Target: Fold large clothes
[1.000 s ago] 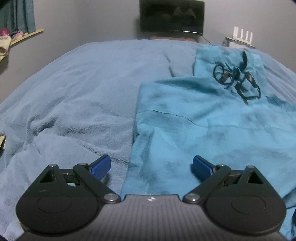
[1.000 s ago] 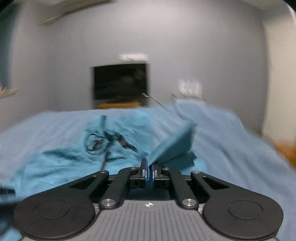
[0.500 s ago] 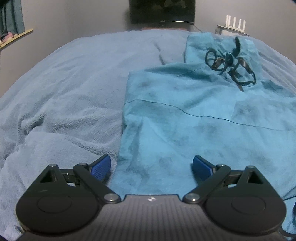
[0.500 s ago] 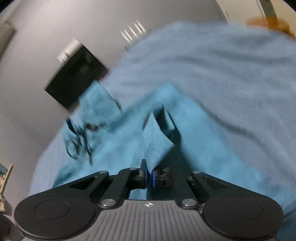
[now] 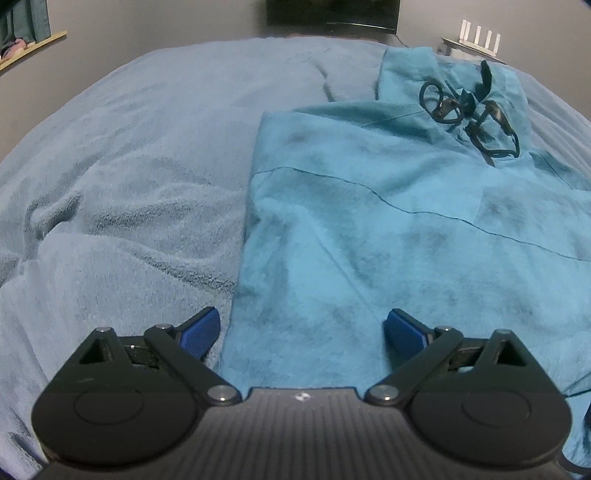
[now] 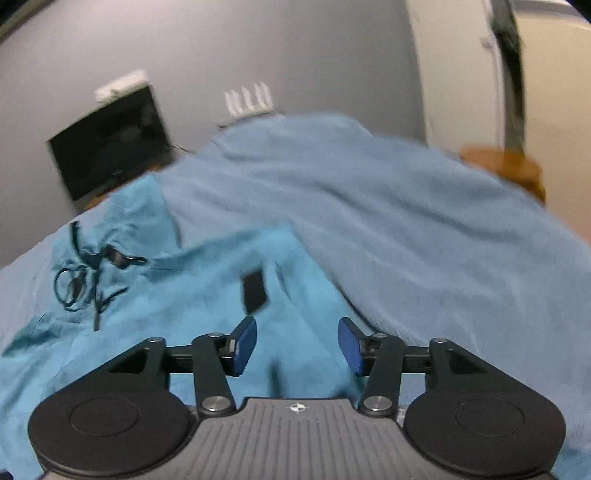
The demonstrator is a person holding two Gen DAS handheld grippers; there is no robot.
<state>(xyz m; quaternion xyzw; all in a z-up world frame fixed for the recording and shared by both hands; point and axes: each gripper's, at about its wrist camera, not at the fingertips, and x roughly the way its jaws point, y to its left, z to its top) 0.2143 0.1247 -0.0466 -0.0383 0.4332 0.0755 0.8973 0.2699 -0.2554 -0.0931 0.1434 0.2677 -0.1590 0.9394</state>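
A pale blue blanket [image 5: 129,177] covers the bed from edge to edge, rumpled into soft ridges on its left half; on its right half lies the teal hoodie [image 5: 388,221], spread flat with its long axis running away from the left wrist camera, hood end far and hem end near. The hood [image 5: 410,74] points toward the far wall, where a dark screen [image 5: 332,14] sits, with a white router [image 5: 476,40] beside it on the right. The hoodie's left edge runs straight down the middle of the bed, and a thin seam crosses the body from left to right. The black drawstring [image 5: 469,110] lies in loose loops on the hood, just below its opening. In the right wrist view, which is blurred, a small dark patch [image 6: 254,290] shows on the fabric a little ahead of the fingers; what it is cannot be told.

The left gripper [image 5: 301,330] hangs low over the near hem with its jaws spread wide, one blue pad over the blanket and the other over the hoodie; nothing is between them. The right gripper [image 6: 297,345] is over the hoodie's right side, jaws parted about half as wide, holding nothing.
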